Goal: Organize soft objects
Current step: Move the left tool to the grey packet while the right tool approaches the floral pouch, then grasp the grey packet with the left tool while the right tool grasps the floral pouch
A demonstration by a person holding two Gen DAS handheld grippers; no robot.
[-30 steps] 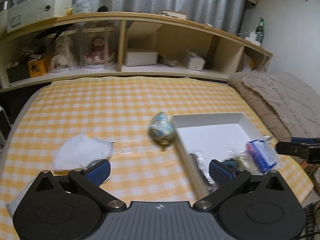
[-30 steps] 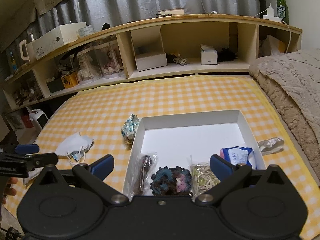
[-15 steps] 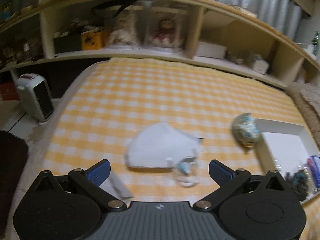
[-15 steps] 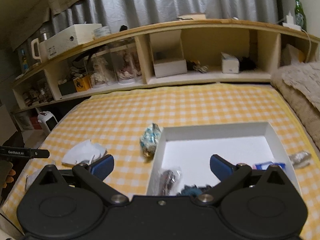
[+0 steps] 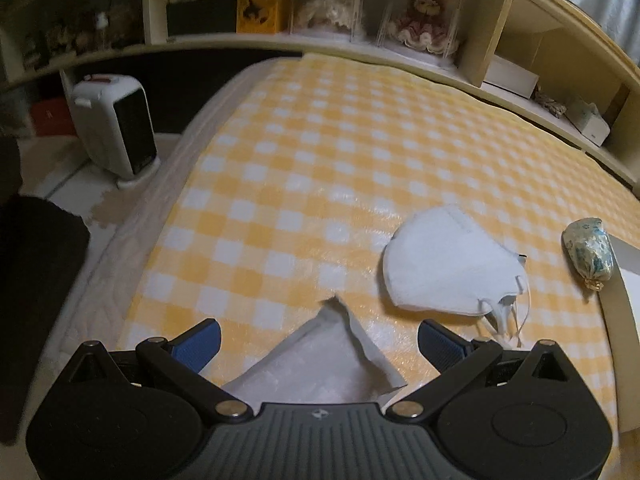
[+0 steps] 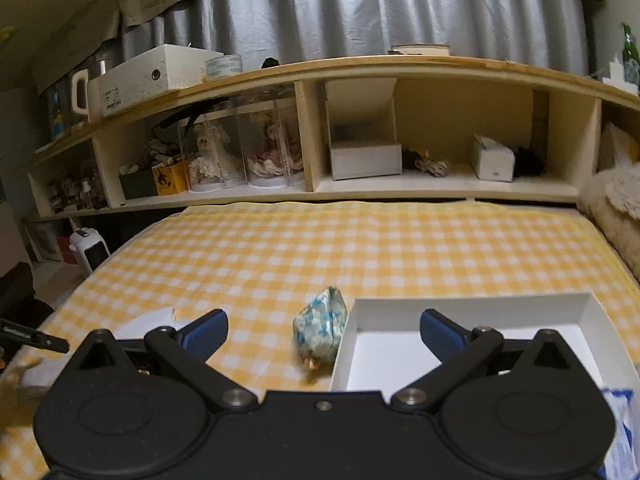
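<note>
My left gripper is open, low over the yellow checked bed cover, with a flat white packet lying between its fingers. A white face mask lies just ahead to the right. A blue-patterned pouch lies further right, against the white box's edge. My right gripper is open and empty, held above the pouch and the white box. A blue-and-white packet shows at the lower right of the right wrist view. The left gripper's tip shows at the far left.
A wooden shelf unit with dolls in cases and small boxes runs along the bed's far side. A white heater stands on the floor left of the bed. A fuzzy beige blanket lies at the right.
My left gripper has swung left and down, from facing the pouch and box to hovering over the white packet beside the mask. My right gripper has tilted up and back from the box.
</note>
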